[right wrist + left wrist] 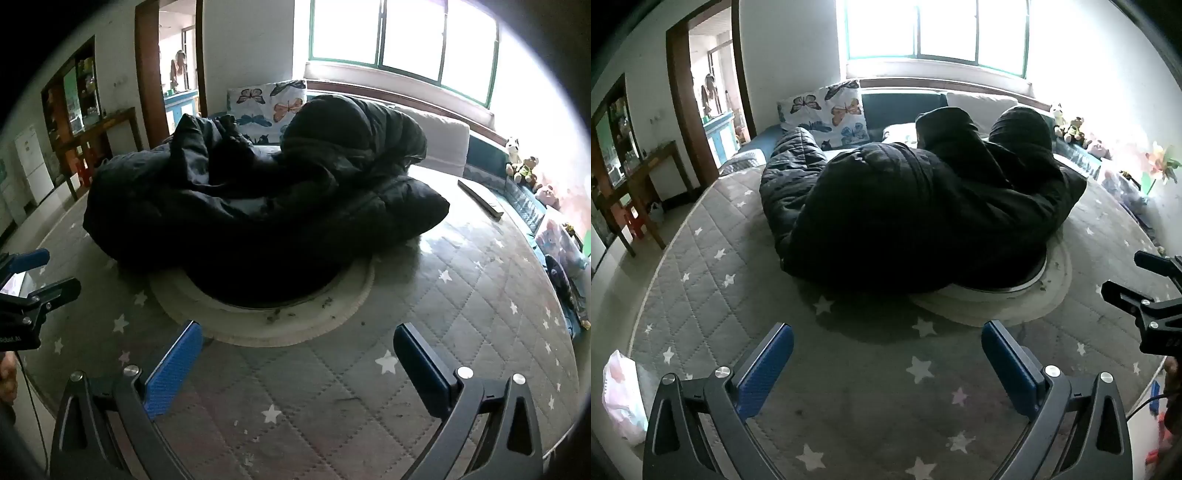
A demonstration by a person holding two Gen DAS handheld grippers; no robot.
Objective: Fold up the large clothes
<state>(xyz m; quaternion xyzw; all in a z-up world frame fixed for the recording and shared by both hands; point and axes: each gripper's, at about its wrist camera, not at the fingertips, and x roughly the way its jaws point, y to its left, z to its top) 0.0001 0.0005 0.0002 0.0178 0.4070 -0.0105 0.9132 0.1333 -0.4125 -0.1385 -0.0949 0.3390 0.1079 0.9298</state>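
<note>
A large black puffy coat [908, 214] lies bunched in a heap on the grey star-patterned bed cover [871, 380], its hood and sleeves piled at the far side. It also shows in the right wrist view [258, 206]. It rests partly on a round off-white cushion [288, 325]. My left gripper [886, 347] is open and empty, low over the cover, short of the coat. My right gripper [297, 350] is open and empty, just in front of the cushion's near rim. Each gripper shows at the edge of the other's view.
A butterfly-print pillow [831, 110] and a white pillow [439, 140] lie at the bed's head under the window. Stuffed toys [524, 170] line the right side. A wooden table [646, 173] stands left of the bed. A plastic bag [624, 398] lies at the near left edge.
</note>
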